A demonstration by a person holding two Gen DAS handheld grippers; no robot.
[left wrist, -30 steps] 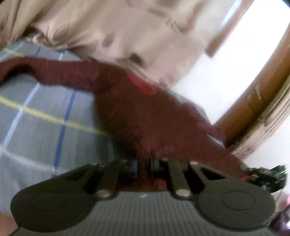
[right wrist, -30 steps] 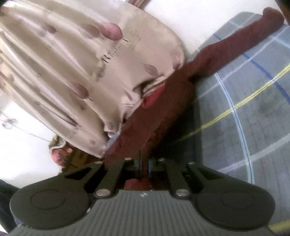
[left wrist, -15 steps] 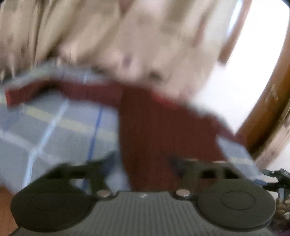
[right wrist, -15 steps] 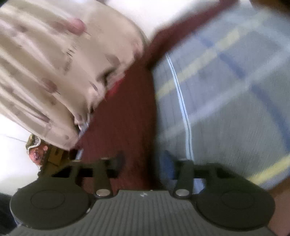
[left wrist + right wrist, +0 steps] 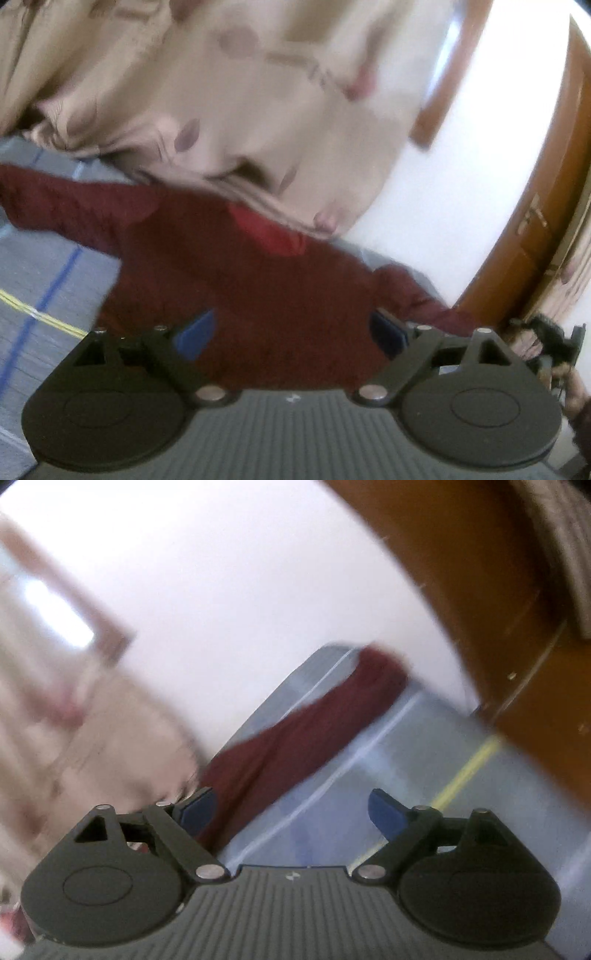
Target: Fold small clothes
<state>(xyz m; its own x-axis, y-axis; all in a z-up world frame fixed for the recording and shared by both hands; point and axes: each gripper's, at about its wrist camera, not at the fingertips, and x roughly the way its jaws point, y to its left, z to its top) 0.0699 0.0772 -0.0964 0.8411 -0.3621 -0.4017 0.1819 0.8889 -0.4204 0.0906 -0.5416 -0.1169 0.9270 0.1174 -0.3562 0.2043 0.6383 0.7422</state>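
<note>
A small dark red sweater (image 5: pixel 258 280) lies spread flat on a grey checked bed cover (image 5: pixel 40 280), sleeves out to both sides, its bright red collar (image 5: pixel 273 232) at the far edge. My left gripper (image 5: pixel 295 332) hovers over the sweater's lower body, its jaws opening wide, blue pads (image 5: pixel 195 332) clear of the cloth. In the right wrist view one sleeve (image 5: pixel 317 731) runs away across the cover (image 5: pixel 388 760). My right gripper (image 5: pixel 295 812) is above the cover beside that sleeve, jaws opening, nothing pinched between them.
A beige leaf-print curtain (image 5: pixel 221 92) hangs over the bed's far edge and touches the sweater's collar. A white wall (image 5: pixel 221 572) and a brown wooden frame (image 5: pixel 480 590) bound the bed. The other hand's gripper (image 5: pixel 550 336) shows at the right edge.
Both grippers were shut on the sweater's hem and have let it go, jaws now wide. Both pulled back; the right one swung round toward the sleeve and wooden frame.
</note>
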